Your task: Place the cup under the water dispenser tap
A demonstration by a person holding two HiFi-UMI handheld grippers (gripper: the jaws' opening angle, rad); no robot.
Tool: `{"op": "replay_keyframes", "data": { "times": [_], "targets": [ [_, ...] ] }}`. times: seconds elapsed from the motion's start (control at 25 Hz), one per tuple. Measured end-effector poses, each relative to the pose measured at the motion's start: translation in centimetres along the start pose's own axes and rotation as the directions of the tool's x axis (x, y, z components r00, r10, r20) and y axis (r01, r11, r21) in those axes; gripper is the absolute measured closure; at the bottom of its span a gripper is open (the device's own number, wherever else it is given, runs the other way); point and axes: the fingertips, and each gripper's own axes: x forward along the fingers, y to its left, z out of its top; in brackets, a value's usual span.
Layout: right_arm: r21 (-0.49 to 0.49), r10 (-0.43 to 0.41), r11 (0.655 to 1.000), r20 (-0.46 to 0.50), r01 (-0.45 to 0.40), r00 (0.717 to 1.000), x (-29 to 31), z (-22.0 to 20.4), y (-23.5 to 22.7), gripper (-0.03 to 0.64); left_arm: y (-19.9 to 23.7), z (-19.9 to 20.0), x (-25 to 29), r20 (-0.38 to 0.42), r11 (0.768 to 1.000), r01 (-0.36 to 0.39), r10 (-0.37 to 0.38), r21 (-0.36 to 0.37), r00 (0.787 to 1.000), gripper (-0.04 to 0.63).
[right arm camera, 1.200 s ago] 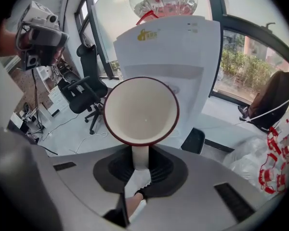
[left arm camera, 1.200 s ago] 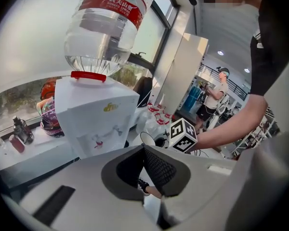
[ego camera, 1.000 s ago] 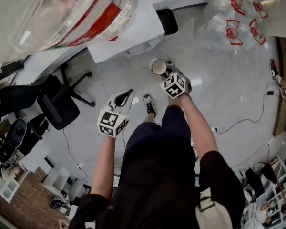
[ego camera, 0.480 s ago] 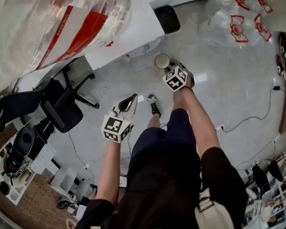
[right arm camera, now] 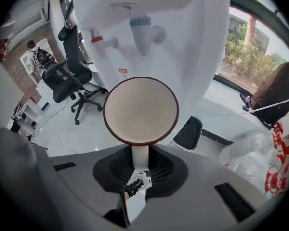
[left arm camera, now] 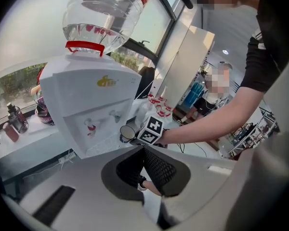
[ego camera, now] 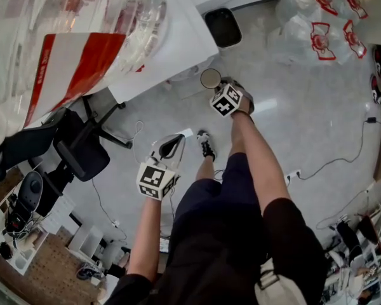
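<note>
Before the white water dispenser (right arm camera: 202, 52), right tongs (right arm camera: 140, 159) pinch the cup (right arm camera: 140, 110); left tongs (left arm camera: 144, 150) closed.

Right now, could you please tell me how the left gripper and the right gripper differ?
The right gripper is shut on the cup, pinching its wall; the left gripper has its jaws together on nothing. The right gripper is up at the water dispenser, with the cup just below the blue tap in its own view; the left gripper hangs back, away from the dispenser. Both carry a marker cube.
</note>
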Motion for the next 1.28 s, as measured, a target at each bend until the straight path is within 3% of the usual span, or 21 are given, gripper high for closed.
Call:
{"op": "replay_keyframes", "data": {
  "times": [1.28],
  "targets": [
    [-0.053,-0.001,0.999,-0.102,-0.005,0.995,6.8,3.4,-1.7,0.577,1.1,-2.9,2.0,-0.071,0.999,0.022,-0.024,-0.027,0.997,0.6]
  ]
}}
